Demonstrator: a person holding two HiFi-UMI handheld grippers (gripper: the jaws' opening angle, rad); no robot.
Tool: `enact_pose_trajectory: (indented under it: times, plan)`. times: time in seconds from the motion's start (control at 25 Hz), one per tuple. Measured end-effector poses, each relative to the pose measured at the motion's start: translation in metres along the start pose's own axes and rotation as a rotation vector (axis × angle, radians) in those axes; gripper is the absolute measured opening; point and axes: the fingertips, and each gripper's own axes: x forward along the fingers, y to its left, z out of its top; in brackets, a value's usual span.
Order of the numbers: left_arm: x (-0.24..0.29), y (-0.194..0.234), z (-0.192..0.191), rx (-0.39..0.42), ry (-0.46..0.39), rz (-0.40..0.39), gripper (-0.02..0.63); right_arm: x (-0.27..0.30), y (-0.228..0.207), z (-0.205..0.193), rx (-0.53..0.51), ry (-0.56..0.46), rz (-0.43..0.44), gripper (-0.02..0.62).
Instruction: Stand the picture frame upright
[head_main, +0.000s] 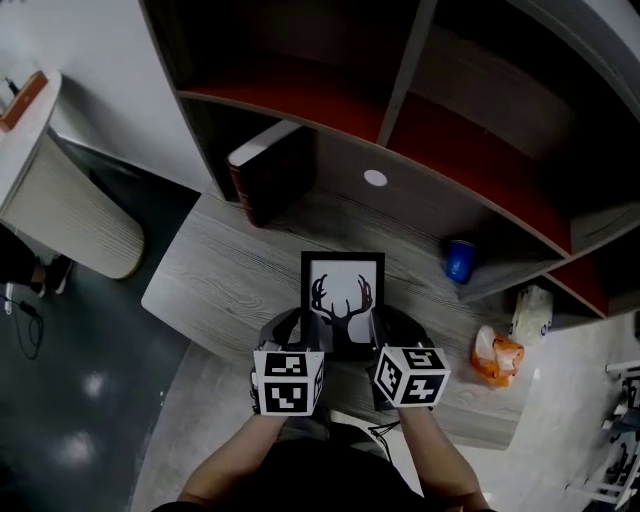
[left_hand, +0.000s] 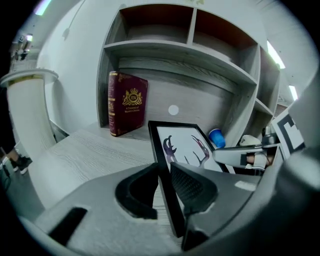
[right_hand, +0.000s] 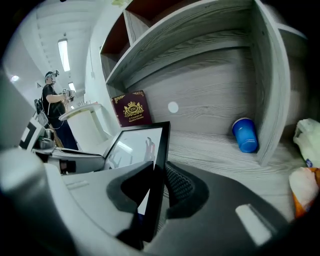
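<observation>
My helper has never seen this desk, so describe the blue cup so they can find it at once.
Start at the grey wooden shelf unit behind the desk. In its lower bay's right corner sits the blue cup. Nothing else there is blue.

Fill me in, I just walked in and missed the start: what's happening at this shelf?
A person holds a gripper in each hand. The left gripper clamps the left edge of the picture frame, and the right gripper clamps its right edge. The frame leans back over the wooden surface, not yet upright. A maroon book stands behind it, and a blue cup lies to its right.
</observation>
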Motion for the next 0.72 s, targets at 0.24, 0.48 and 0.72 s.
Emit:
enact_pose_trajectory:
  times: [0.24, 0.48, 0.72]
  plan:
    - [-0.023, -0.012, 0.000, 0.035, -0.038, -0.001, 0.074, -0.027, 0.006, -0.001, 0.004, -0.050, 0.007, 0.071]
    - [-0.050, -0.018, 0.000, 0.056, -0.081, 0.009, 0.072, -0.052, 0.018, -0.002, 0.001, -0.098, 0.018, 0.071]
    - [-0.068, -0.025, 0.003, 0.086, -0.126, 0.003, 0.072, -0.067, 0.023, -0.002, 0.007, -0.135, 0.016, 0.071]
